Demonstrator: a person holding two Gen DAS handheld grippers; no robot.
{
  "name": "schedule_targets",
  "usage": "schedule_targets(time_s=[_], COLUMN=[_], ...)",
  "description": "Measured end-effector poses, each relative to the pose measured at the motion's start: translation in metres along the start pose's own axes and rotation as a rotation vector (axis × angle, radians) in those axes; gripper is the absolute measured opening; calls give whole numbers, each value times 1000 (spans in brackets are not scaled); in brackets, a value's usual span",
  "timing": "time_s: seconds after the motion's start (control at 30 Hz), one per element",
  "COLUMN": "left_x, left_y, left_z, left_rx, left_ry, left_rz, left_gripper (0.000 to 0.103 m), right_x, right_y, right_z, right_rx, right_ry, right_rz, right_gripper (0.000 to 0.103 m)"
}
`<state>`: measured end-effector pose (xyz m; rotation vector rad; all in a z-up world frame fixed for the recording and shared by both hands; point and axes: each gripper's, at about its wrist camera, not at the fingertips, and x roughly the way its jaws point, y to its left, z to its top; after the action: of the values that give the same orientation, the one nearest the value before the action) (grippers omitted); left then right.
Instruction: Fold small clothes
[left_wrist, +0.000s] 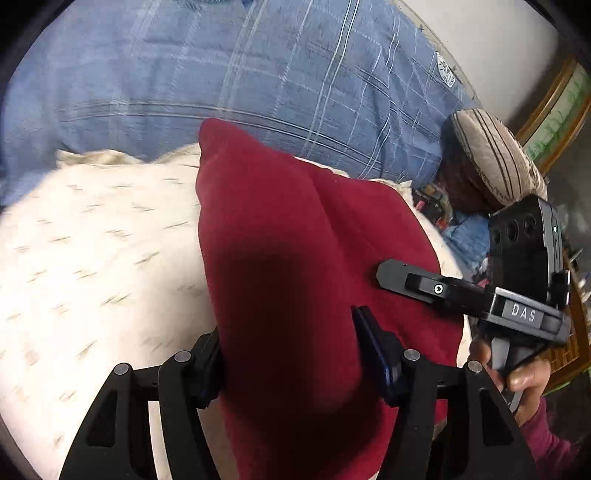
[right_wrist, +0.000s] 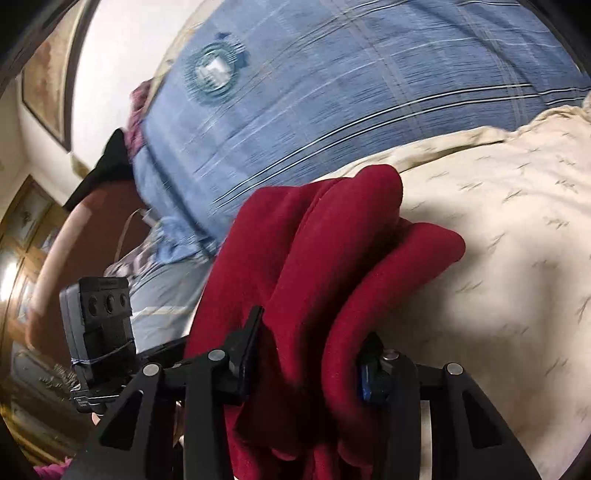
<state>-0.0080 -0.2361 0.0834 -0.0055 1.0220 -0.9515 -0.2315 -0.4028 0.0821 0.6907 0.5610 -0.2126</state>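
Observation:
A dark red garment lies bunched on a cream bedsheet. In the left wrist view my left gripper has a thick fold of it between both fingers, filling the gap, and the pads press on the cloth. My right gripper reaches in from the right, its finger lying over the garment's right edge, held by a hand. In the right wrist view the right gripper is shut on several rolled folds of the red garment. The left gripper's black body shows at the left.
A blue plaid blanket covers the bed beyond the cream sheet. A striped cushion sits at the right edge with clutter below it. A framed picture and wooden furniture stand past the bed.

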Motion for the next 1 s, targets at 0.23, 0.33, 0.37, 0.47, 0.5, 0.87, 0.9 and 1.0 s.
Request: schedule_targets(time_s=[0.23,0.33,0.37,0.47,0.5,0.87,0.9,1.0], left_x=[-9,-16,-19,-21,-21,-44,-47,-62], left_y=[29,26,23,15,12,-18,-19,-27], left_z=[-59,-71,-72,-69,-68,-109,-110,-117], left_rx=[-71,-18,-2,34,41,64,65,61], left_ry=[86,-7,-23,-55,-69,-178,-193,-231], left_rz=[121,203,233,300,324,473,485,497], left_gripper=[62,69,70,70,70,70,70,70], right_x=[24,8,-2,-17,-20,49,45,36], right_y=[9,15,23,48,61,60,63,77], right_z=[-48,-62,-66,-72,-75,-102,-103,-105], right_rx=[-80,-91,-116,-215,-260,-371,-366,-382], right_ry=[112,79,58,3,-12,57,42,11], right_rz=[-213,-237,-254,-296,-289,-461,-449,-460], right_gripper=[48,50,50,50,49,40,43,44])
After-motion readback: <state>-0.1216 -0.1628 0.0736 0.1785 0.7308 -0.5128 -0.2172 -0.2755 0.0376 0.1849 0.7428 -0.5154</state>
